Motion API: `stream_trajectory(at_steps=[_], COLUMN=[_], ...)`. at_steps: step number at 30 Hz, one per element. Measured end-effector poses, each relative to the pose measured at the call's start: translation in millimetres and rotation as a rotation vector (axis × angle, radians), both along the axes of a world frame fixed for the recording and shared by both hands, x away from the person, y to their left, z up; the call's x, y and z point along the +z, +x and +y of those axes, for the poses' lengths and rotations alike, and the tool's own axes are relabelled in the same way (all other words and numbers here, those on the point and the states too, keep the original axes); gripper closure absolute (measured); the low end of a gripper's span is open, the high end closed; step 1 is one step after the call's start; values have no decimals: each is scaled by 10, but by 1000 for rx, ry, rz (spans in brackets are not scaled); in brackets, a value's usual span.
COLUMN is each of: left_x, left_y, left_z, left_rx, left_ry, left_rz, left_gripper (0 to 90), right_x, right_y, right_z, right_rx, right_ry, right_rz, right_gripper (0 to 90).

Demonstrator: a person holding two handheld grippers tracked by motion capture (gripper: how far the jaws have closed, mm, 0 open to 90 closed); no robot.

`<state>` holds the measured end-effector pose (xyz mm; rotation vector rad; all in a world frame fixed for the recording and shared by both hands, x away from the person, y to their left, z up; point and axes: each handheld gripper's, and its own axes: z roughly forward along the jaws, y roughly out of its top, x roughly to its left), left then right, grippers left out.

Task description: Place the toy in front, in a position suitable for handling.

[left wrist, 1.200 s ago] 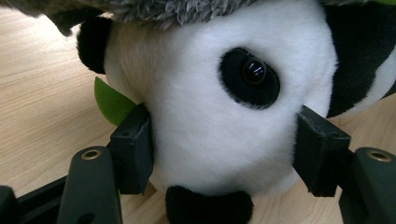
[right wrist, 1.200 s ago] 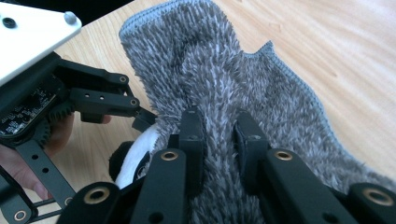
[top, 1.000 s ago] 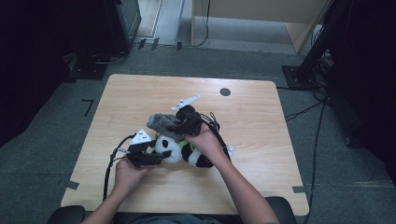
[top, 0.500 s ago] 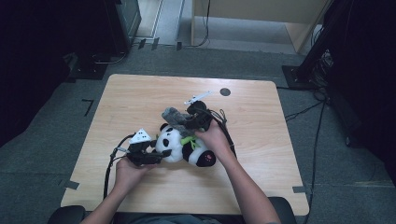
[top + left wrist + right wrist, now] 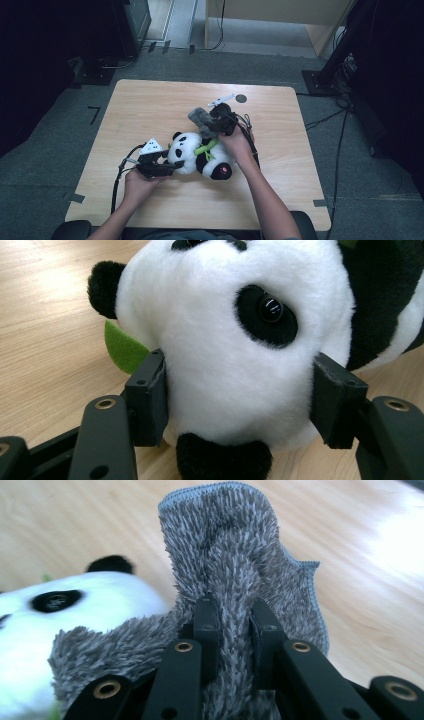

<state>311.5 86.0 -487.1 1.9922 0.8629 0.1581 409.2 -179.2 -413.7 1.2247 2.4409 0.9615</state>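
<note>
- High view: both forearms enter from six o'clock. The left hand (image 5: 137, 181) lies low on the wooden table (image 5: 150, 107) with the left gripper (image 5: 167, 167) pointing toward three o'clock, its tips at the white head of the plush panda (image 5: 192, 155). The panda lies on its side near the table's middle, head toward nine o'clock, a pink-soled foot toward five o'clock.
- High view: the right forearm slants up toward eleven o'clock; the right hand (image 5: 237, 142) rests over the panda's body and carries the right gripper (image 5: 212, 125), aimed toward ten o'clock. A grey fuzzy cloth (image 5: 201, 120) stands bunched at its tips, at twelve o'clock from the panda. At this distance the jaws themselves are hard to make out.
- Left gripper view: the two black jaws stand about half apart, one pad on each side of the panda's head, both pressed into the white fur. They have closed in a little on the head within the last second. A green felt leaf (image 5: 125, 347) sticks out at nine o'clock of the head, flat on the table.
- Right gripper view: the jaws are almost together, pinching a fold of the grey cloth, which rises toward twelve o'clock and spills down both sides. The panda's face lies at nine o'clock, touching the cloth.
</note>
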Motion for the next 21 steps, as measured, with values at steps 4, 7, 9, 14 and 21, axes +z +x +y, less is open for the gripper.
stream_trajectory(at_steps=[4, 7, 9, 14, 21], left_x=[-4, -4, -4, -7, -13], left_y=[4, 3, 3, 3, -2], left_z=[4, 3, 3, 8, 5], left_rx=[2, 4, 6, 1, 8], left_ry=[-6, -6, -7, -8, -15], left_rz=[0, 0, -3, -12, -13], left_gripper=[354, 351, 349, 340, 333], right_x=[67, 196, 298, 477, 457], right_y=[22, -22, -76, -217, -361], right_z=[-196, -275, -278, -113, 290], right_rx=[-52, -54, -36, 45, 174], right_ry=[45, 112, 147, 181, 191], right_rz=[2, -31, -59, -111, -101], right_gripper=[791, 791, 789, 783, 785])
